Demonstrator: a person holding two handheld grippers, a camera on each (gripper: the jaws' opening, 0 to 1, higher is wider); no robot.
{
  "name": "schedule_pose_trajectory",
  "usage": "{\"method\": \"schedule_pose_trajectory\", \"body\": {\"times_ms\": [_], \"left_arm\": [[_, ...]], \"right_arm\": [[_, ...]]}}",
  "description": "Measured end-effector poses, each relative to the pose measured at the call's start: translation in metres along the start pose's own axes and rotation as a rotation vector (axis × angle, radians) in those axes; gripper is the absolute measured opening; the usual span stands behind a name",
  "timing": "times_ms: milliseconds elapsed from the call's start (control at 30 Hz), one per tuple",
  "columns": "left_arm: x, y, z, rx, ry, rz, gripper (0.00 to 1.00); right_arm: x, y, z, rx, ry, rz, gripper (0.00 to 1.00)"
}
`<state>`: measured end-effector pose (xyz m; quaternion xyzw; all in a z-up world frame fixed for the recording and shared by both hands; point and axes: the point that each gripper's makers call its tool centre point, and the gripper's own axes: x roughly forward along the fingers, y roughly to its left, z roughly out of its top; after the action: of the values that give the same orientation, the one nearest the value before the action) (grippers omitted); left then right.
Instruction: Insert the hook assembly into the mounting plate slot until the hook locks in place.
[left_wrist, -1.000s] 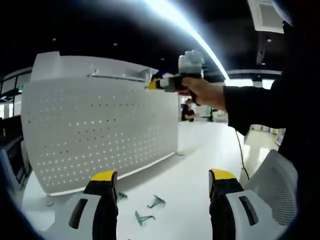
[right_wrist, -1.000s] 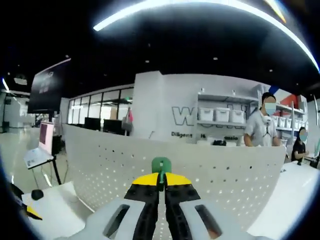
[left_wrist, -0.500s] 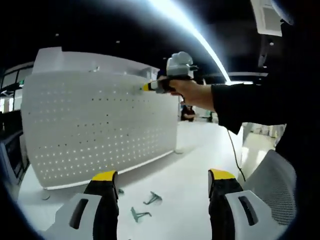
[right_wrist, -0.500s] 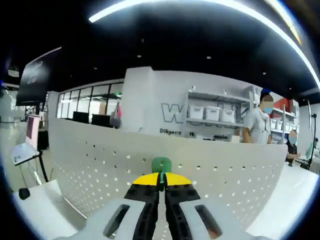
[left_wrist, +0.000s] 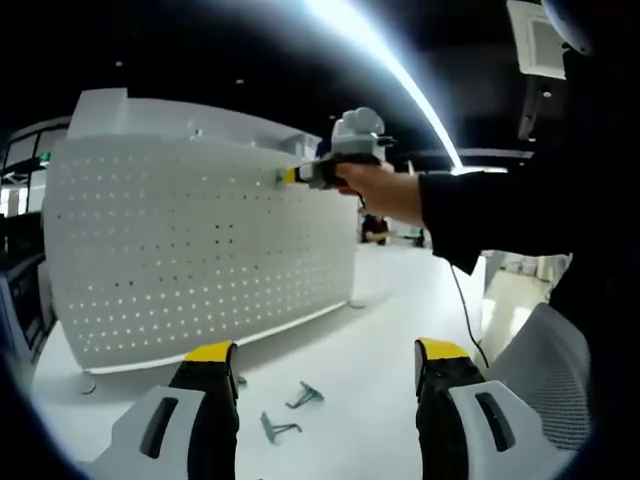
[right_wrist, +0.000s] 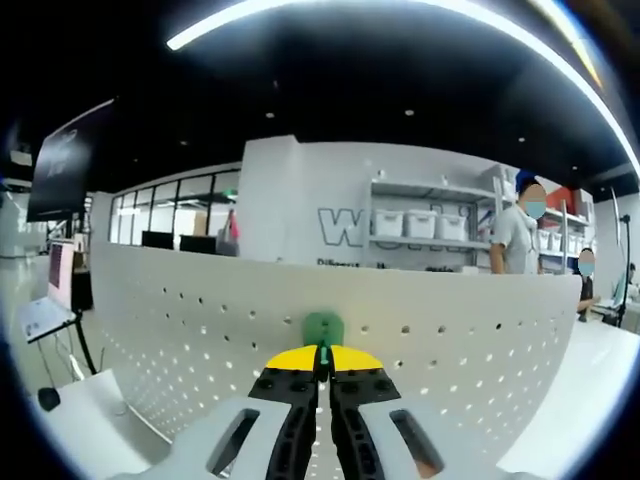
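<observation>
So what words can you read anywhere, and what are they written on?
"W": start of big grey lettering on the white back wall, the rest hidden behind the shelf unit.
Small dark line of text beneath it: too blurred to read.
Perforated mounting plate: no text.

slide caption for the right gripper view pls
Right gripper shut on a green hook, held up against the white perforated panel.

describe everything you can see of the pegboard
The pegboard is a white panel, likely painted metal, dotted with regular rows of small round holes. It stands upright on the white table, with a plain strip along its top edge. The right gripper holds a green hook up against its upper part. Two more hooks lie on the table before it.
</observation>
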<state>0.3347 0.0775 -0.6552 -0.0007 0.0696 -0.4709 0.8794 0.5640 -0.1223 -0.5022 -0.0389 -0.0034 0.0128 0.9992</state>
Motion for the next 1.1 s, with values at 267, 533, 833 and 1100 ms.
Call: {"method": "schedule_pose_trajectory", "body": {"times_ms": [267, 533, 833, 1100], "left_arm": [[0.0002, 0.0015, -0.0003, -0.011, -0.003, 0.0, 0.72], [-0.0012, 0.0021, 0.0002, -0.018, -0.006, 0.003, 0.72], [-0.0013, 0.002, -0.0006, -0.018, -0.004, 0.002, 0.72], [-0.0016, 0.0027, -0.0005, -0.023, -0.006, 0.003, 0.72]], "right_arm": [[0.0015, 0.0003, 0.0009, -0.028, -0.01, -0.007, 0.01], [0.0064, 0.0031, 0.0008, -0.128, 0.017, -0.036, 0.01], [0.0086, 0.0043, -0.0025, -0.2, 0.027, -0.046, 0.02], [0.0062, 0.0054, -0.0047, -0.188, 0.019, -0.019, 0.05]]}}
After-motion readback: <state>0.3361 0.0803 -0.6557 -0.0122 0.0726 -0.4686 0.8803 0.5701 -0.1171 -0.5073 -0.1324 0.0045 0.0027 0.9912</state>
